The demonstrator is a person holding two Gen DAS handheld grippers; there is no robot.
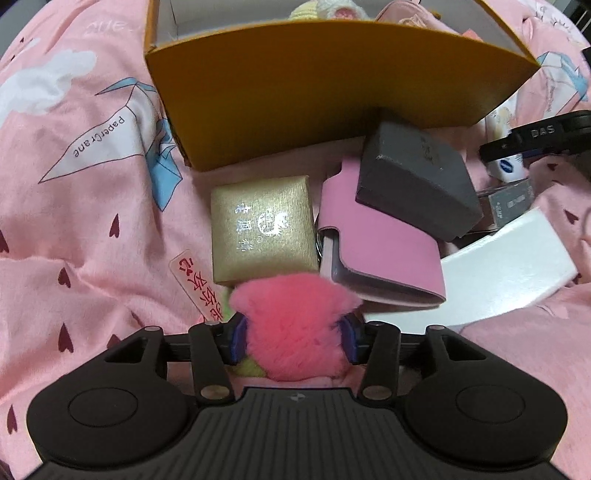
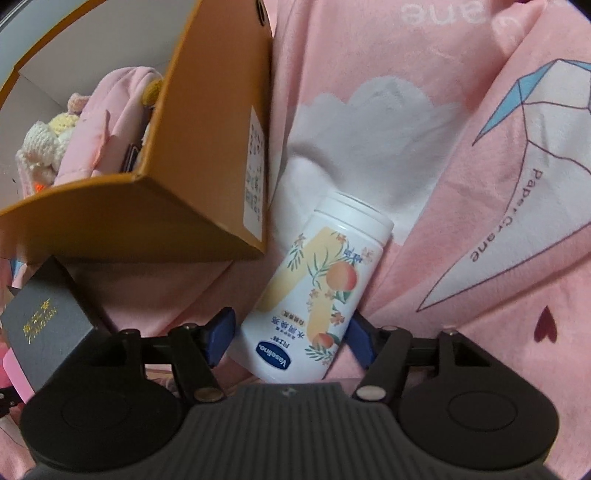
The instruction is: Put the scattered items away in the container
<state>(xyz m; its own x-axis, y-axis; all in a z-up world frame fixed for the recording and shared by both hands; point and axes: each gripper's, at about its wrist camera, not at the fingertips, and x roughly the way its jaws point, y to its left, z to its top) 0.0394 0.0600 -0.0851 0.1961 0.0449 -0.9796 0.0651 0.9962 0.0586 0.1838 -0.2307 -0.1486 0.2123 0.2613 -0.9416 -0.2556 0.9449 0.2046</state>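
Left tongs [image 1: 293, 341] around pompom [image 1: 295, 325], box edge [image 1: 332, 33] ahead

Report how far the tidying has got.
Done: knitted toys and a pink pouch lie in the orange box. In hand: left gripper holds a pink pompom; right gripper straddles the Vaseline bottle. Left: gold box, pink wallet, grey box.

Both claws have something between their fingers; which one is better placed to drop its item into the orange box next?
Left, probably. The left claw looks shut on the pink pompom, facing the orange box. The right claw only straddles the lotion bottle, fingers apart.
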